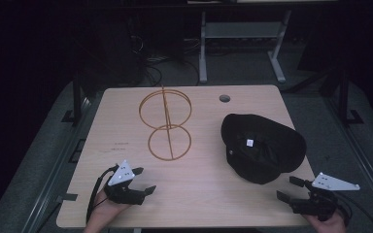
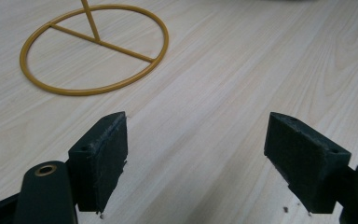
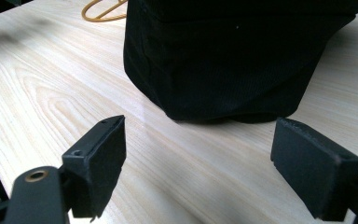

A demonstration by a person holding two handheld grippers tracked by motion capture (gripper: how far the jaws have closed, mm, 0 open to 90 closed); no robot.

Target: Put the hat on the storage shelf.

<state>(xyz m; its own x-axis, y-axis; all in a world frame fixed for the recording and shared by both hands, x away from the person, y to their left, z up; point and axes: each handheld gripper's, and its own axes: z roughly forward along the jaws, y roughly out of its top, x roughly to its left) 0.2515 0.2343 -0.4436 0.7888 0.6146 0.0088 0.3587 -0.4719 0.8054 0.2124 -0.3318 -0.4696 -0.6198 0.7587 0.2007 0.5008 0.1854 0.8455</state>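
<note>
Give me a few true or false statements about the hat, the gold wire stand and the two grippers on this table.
1. The black hat lies on the table. True.
2. The left gripper grips the gold wire stand. False: its jaws are open and empty, apart from the stand.
3. The right gripper has open jaws near the hat. True.
4. The hat hangs on the stand. False: it lies beside it.

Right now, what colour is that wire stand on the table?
Golden yellow; the wire stand shows best in the high view.
</note>
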